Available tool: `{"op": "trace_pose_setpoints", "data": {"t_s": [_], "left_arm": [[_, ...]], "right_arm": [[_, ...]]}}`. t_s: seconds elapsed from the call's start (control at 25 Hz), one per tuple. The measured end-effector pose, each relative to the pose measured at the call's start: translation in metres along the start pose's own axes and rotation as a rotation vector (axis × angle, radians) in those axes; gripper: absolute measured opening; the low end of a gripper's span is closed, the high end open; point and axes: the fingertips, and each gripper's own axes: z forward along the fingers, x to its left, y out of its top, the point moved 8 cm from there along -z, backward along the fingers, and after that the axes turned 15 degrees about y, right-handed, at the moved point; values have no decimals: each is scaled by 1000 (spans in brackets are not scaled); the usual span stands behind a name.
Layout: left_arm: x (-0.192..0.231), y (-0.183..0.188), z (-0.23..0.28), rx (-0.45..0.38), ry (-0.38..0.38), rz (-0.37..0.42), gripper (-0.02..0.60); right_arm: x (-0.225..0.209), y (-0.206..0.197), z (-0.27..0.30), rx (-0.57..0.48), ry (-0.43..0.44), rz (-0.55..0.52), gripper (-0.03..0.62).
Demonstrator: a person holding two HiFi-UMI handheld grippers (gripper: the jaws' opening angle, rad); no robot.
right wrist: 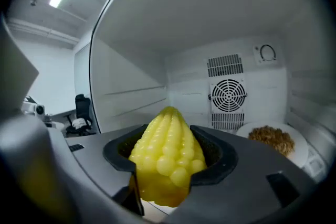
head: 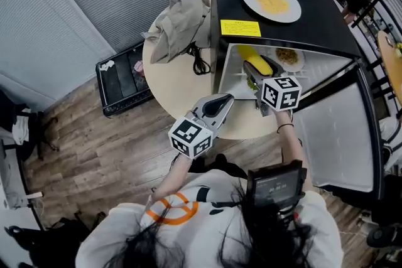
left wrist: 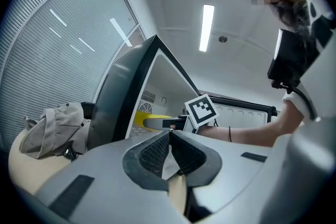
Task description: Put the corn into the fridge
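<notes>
Corn is partway into the fridge. The right gripper has it clamped between jaws that stand wide apart around the cob, pointed tip forward. The right gripper view is the one that really shows this (yellow kernels fill the whole gap between the black jaws). It also shows the fridge's white inside, a round fan grille on the back wall and a plate of brown food to the right of the corn. Whether the cob touches the fridge floor, I can't tell from any angle.

The head view gives what that one doesn't. The fridge is a small black box on a round beige counter, with its door swung open to the right. Another plate with yellow food sits on its roof, and there's a yellow sticker near the front edge. A grey cloth is heaped on the counter left of the fridge.

The left gripper hangs over the counter edge, outside the fridge, jaws closed tip to tip with nothing in them. Its own view looks sideways at the fridge's open front and catches the person's forearm reaching in.
</notes>
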Motion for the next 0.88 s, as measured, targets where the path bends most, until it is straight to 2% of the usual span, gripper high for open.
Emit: {"op": "trace_pose_setpoints", "data": {"t_s": [0.2, 0.4, 0.56, 0.88], "left_arm": [[-1, -1, 3, 0, 59, 6, 20], [2, -2, -1, 0, 111, 7, 20], [5, -3, -4, -6, 148, -1, 20], [3, -8, -6, 5, 166, 1, 20]], "right_arm": [[-16, 11, 36, 180, 74, -155, 249], [-28, 14, 59, 286, 96, -236, 249], [-33, 10, 70, 330, 110, -249, 249], [-45, 10, 76, 324, 124, -248, 249]]}}
